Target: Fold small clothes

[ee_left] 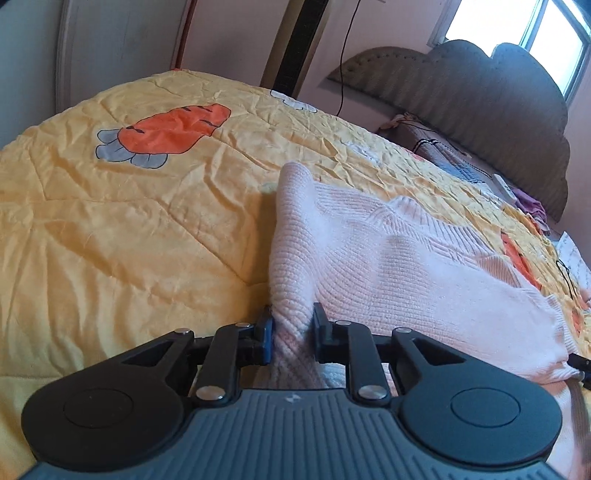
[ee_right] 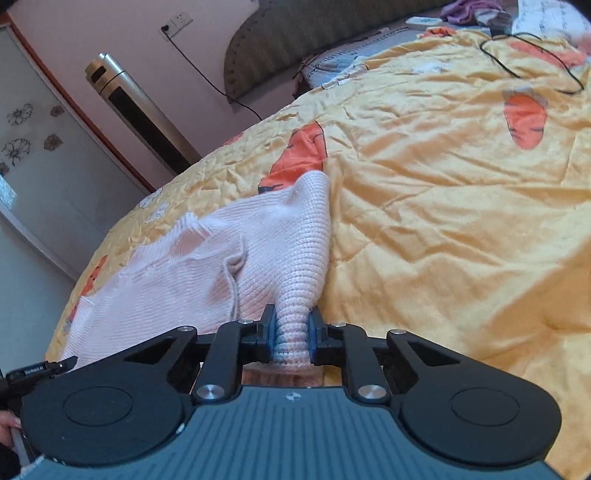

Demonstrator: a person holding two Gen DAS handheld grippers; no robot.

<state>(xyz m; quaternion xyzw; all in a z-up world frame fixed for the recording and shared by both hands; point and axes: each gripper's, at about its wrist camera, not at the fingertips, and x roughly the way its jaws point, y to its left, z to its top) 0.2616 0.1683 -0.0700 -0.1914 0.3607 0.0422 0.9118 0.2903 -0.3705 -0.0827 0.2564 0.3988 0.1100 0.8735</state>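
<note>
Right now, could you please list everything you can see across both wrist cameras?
sweater: one, pale pink knit, lying on the quilt, near edge pinched at two spots
quilt: one, yellow with orange carrot prints, covering the bed
headboard: one, grey padded, at the far end of the bed
tower fan or air conditioner: one, silver and black, standing by the wall
black cable: one, looped on the quilt near the pillows
purple cloth: one, bunched by the headboard
left claw: one, black, shut on sweater
right claw: one, black, shut on sweater
</note>
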